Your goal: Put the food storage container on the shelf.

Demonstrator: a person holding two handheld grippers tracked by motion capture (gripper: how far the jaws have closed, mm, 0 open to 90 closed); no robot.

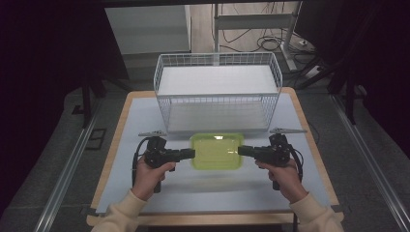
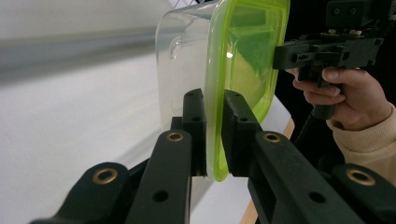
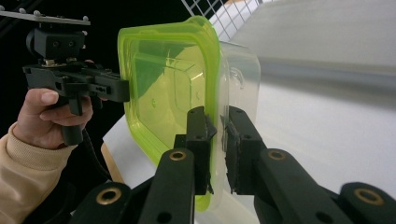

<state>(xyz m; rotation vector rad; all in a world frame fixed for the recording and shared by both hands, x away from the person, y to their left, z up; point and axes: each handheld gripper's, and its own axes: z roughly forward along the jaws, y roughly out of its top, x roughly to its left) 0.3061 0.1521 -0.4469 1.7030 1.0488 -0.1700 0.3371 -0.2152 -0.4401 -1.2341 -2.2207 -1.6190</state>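
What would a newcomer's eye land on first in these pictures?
Most striking is the clear plastic container with a lime-green lid at the table's centre, clamped at its rim by the left hand-held gripper and the right hand-held gripper. Behind it stands a white wire basket.

Both forearms reach forward, each hand wrapped round a handle. The left gripper (image 1: 189, 153) and right gripper (image 1: 243, 151) point inward at each other, jaws nearly closed, seemingly level, though the high view is small.
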